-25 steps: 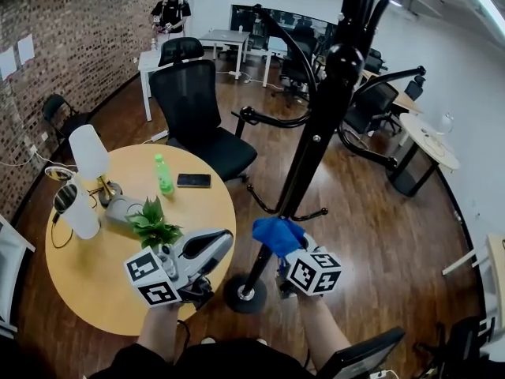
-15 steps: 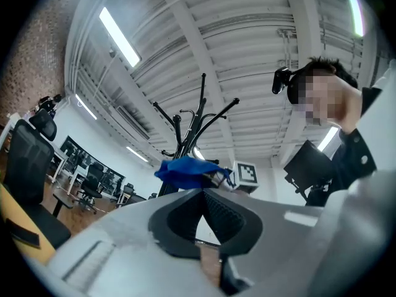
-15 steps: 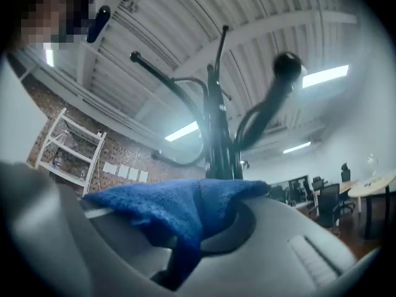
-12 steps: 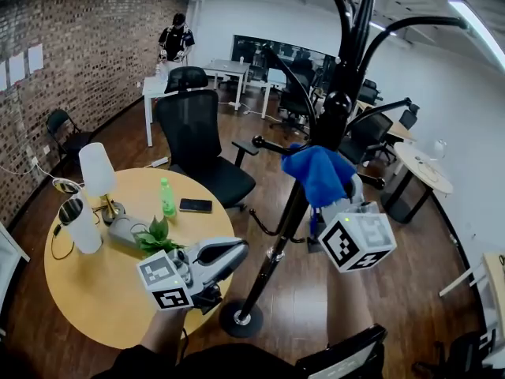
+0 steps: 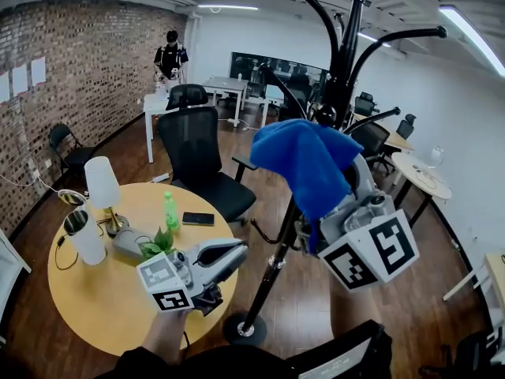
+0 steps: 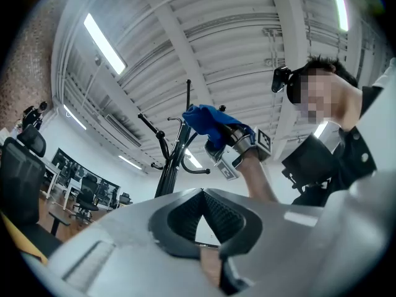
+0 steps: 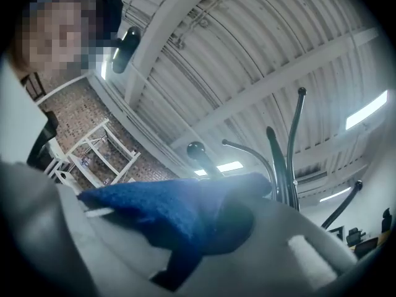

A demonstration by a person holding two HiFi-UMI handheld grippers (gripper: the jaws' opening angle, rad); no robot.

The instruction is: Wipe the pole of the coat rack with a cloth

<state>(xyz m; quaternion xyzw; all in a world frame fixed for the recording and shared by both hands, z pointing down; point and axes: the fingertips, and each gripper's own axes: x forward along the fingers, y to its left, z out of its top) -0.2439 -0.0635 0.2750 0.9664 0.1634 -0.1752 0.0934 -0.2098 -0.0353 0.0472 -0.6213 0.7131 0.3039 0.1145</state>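
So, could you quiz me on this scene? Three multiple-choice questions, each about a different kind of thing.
1. Where does the green bottle stand?
A) on the floor
B) on the round table
C) on a shelf

2. What colour is the cloth?
A) red
B) white
C) blue

3. What are the fingers of the right gripper doing?
A) closed on the cloth
B) open and empty
C) closed on a pen

Answers:
1 B, it stands on the round table beside the phone.
2 C, the cloth is plainly blue.
3 A, the right gripper view shows the cloth pinched between them.
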